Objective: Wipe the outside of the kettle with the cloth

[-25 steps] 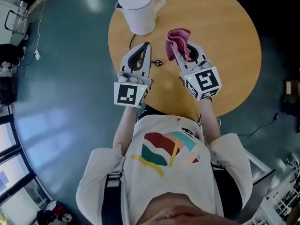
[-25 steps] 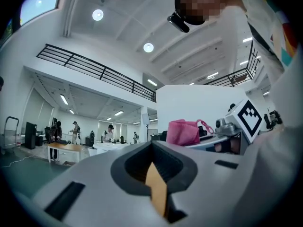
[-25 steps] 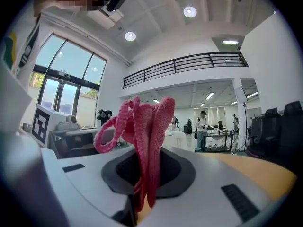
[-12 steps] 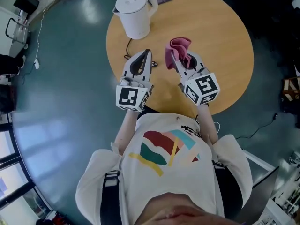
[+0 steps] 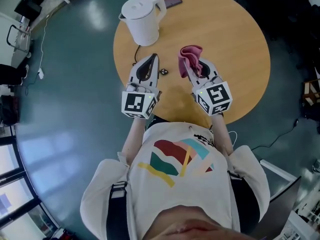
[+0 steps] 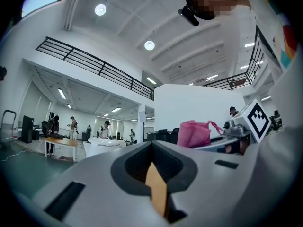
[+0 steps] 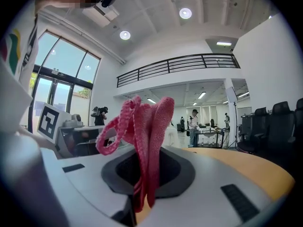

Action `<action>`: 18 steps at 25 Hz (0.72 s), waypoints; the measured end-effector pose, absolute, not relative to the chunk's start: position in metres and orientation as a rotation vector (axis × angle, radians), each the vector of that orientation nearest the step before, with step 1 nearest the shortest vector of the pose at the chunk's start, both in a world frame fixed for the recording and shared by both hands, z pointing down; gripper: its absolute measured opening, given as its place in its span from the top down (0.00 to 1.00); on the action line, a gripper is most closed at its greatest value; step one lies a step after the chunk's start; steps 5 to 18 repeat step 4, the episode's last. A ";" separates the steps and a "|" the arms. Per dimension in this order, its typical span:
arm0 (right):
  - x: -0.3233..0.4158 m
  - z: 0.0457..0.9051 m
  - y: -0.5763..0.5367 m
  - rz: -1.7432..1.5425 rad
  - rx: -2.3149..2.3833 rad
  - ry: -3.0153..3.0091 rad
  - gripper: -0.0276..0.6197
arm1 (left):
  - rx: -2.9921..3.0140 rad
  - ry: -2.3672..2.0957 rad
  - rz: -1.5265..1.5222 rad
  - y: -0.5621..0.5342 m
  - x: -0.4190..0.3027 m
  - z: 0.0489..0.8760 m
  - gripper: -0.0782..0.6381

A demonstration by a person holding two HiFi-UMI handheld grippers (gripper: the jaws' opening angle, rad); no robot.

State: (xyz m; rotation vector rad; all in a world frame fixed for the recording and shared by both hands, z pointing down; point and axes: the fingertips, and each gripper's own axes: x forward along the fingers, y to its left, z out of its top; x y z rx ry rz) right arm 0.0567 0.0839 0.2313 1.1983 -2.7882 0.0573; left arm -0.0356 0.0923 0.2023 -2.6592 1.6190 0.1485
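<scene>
The white kettle [image 5: 141, 21] stands upright, the pink knitted cloth [image 5: 190, 59] bunched.

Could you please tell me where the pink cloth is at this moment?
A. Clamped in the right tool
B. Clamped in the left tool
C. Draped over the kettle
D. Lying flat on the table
A: the cloth stands up from between the shut jaws of the right tool, well apart from the kettle.
</scene>
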 end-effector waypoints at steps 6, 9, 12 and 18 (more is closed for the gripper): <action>0.064 0.220 0.064 0.090 1.214 -2.787 0.90 | -2.645 1.636 0.157 0.071 -0.035 0.188 0.83; 0.064 0.220 0.064 0.090 1.214 -2.787 0.90 | -2.645 1.636 0.157 0.071 -0.035 0.188 0.83; 0.064 0.220 0.064 0.090 1.214 -2.787 0.90 | -2.645 1.636 0.157 0.071 -0.035 0.188 0.83; 0.064 0.220 0.064 0.090 1.214 -2.787 0.90 | -2.645 1.636 0.157 0.071 -0.035 0.188 0.83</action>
